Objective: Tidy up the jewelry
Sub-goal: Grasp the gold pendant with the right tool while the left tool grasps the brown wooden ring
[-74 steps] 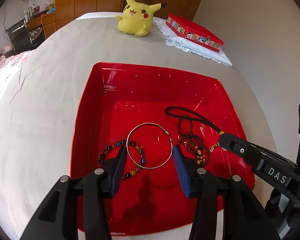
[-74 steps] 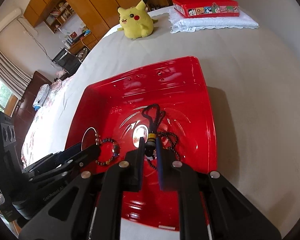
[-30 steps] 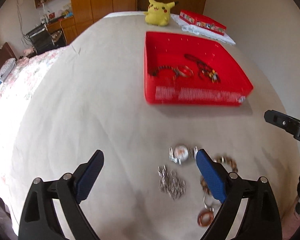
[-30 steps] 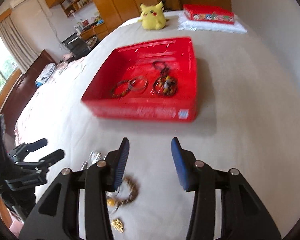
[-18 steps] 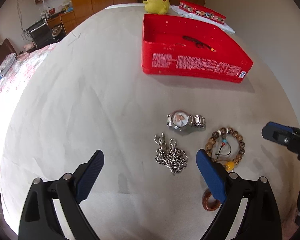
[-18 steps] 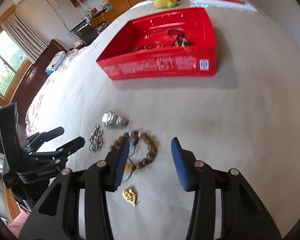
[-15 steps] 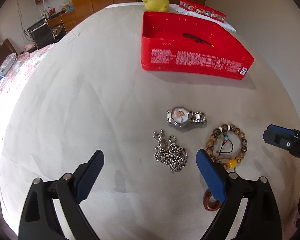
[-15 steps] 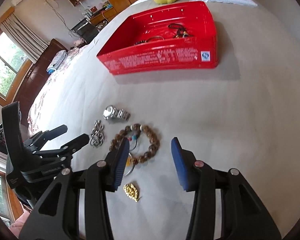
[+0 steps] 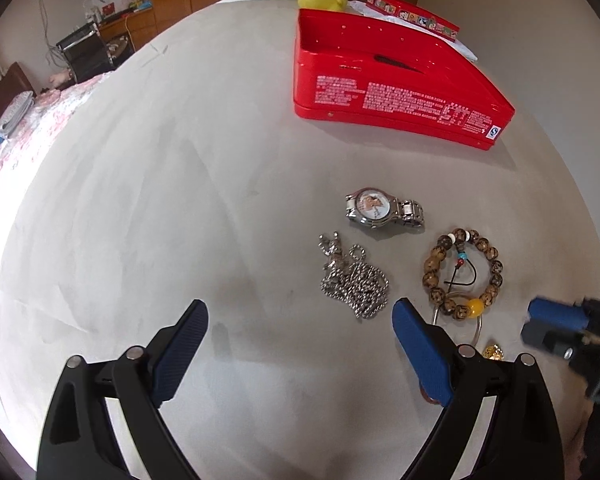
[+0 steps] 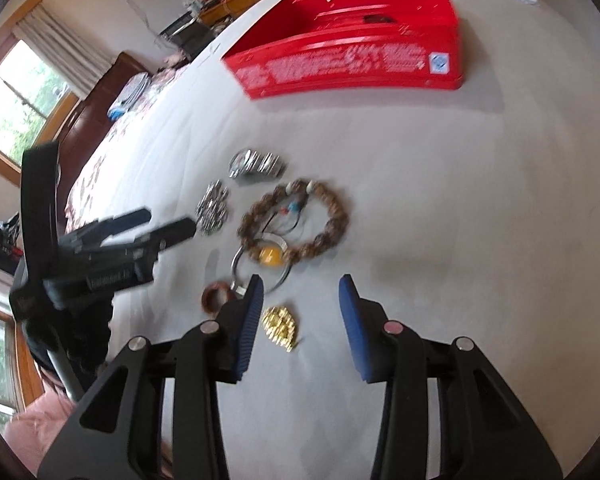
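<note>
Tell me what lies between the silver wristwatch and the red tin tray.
Nothing: in the left wrist view, only bare grey cloth lies between the silver wristwatch and the red tin tray. The blurrier right wrist view shows the same.

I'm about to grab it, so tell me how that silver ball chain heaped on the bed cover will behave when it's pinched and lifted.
The silver ball chain lies in a loose heap, so it is probably floppy and would dangle from the left gripper. Its small shiny beads look slippery, so a thin pinch may slide off. It probably won't roll.
</note>
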Available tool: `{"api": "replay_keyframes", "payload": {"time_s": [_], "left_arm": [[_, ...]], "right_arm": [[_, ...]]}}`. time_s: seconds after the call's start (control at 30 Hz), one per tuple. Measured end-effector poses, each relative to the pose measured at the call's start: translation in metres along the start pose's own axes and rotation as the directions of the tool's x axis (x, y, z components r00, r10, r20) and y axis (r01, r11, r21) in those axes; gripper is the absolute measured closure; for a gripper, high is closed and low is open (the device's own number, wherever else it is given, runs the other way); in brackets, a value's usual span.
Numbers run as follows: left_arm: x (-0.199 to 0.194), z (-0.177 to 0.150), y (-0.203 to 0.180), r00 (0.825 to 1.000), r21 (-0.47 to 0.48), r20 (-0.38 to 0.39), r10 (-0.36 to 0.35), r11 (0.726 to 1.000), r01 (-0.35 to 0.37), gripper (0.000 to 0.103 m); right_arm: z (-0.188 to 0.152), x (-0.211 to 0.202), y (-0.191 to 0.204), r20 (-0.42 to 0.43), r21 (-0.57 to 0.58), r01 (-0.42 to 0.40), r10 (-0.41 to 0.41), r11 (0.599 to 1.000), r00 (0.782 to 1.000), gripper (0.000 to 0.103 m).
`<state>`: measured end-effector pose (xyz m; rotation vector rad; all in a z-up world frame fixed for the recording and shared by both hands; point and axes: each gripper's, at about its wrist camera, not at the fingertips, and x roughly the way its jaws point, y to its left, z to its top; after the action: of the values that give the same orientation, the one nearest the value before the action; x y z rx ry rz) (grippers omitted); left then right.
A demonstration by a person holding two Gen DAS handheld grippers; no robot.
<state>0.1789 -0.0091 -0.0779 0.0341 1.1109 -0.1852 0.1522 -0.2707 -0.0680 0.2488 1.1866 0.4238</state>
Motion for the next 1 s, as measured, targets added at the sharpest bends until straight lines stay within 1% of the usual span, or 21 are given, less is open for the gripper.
{"api": "replay_keyframes", "payload": {"time_s": [0.17, 0.27, 0.47, 0.57, 0.63, 0.7, 0.77, 0.83, 0.87, 0.9, 0.97, 1.0], "left_arm": [[-0.002, -0.008, 0.003, 1.000, -0.006, -0.008, -0.004, 1.000, 0.004, 0.010], [-0.003, -0.013, 0.000, 1.000, 0.001, -0.014, -0.019, 1.000, 0.019, 0.010], [-0.008, -0.021, -0.004, 0.999, 0.008, -0.016, -0.038, 0.999, 0.038, 0.010], [-0.012, -0.024, -0.006, 0.999, 0.003, -0.016, -0.049, 0.999, 0.049, 0.010], [-0.016, -0.026, -0.007, 0.999, 0.009, -0.010, -0.052, 0.999, 0.053, 0.010], [-0.020, -0.028, -0.009, 0.999, 0.018, -0.003, -0.052, 0.998, 0.052, 0.010], [-0.022, -0.029, -0.011, 0.999, 0.020, -0.001, -0.052, 0.998, 0.052, 0.010], [-0.024, -0.032, -0.014, 0.998, 0.024, -0.002, -0.057, 0.998, 0.057, 0.010], [-0.024, -0.032, -0.015, 0.998, 0.027, -0.003, -0.060, 0.998, 0.060, 0.010], [-0.025, -0.033, -0.018, 0.998, 0.032, -0.005, -0.066, 0.997, 0.066, 0.010], [-0.025, -0.035, -0.024, 0.998, 0.043, -0.002, -0.070, 0.997, 0.070, 0.010], [-0.025, -0.036, -0.028, 0.997, 0.053, -0.003, -0.071, 0.996, 0.071, 0.010]], "right_arm": [[-0.011, 0.008, 0.006, -0.048, -0.028, -0.006, 0.005, 1.000, 0.999, 0.068], [-0.016, 0.011, 0.009, -0.066, -0.036, -0.007, 0.005, 0.999, 0.998, 0.071], [-0.020, 0.012, 0.014, -0.071, -0.051, 0.008, -0.012, 0.999, 0.997, 0.071], [-0.020, 0.015, 0.020, -0.068, -0.076, 0.036, -0.042, 0.996, 0.997, 0.071], [-0.021, 0.019, 0.027, -0.059, -0.112, 0.072, -0.079, 0.991, 0.995, 0.075], [-0.024, 0.021, 0.033, -0.043, -0.142, 0.119, -0.126, 0.983, 0.991, 0.084], [-0.025, 0.022, 0.033, -0.033, -0.153, 0.135, -0.142, 0.979, 0.989, 0.084], [-0.027, 0.021, 0.032, -0.026, -0.152, 0.137, -0.143, 0.979, 0.989, 0.085], [-0.028, 0.020, 0.030, -0.025, -0.143, 0.132, -0.137, 0.981, 0.990, 0.087], [-0.029, 0.019, 0.028, -0.027, -0.132, 0.124, -0.129, 0.983, 0.991, 0.089], [-0.030, 0.014, 0.021, -0.037, -0.087, 0.087, -0.091, 0.992, 0.995, 0.089], [-0.031, 0.011, 0.017, -0.032, -0.075, 0.086, -0.089, 0.993, 0.996, 0.089]]}}
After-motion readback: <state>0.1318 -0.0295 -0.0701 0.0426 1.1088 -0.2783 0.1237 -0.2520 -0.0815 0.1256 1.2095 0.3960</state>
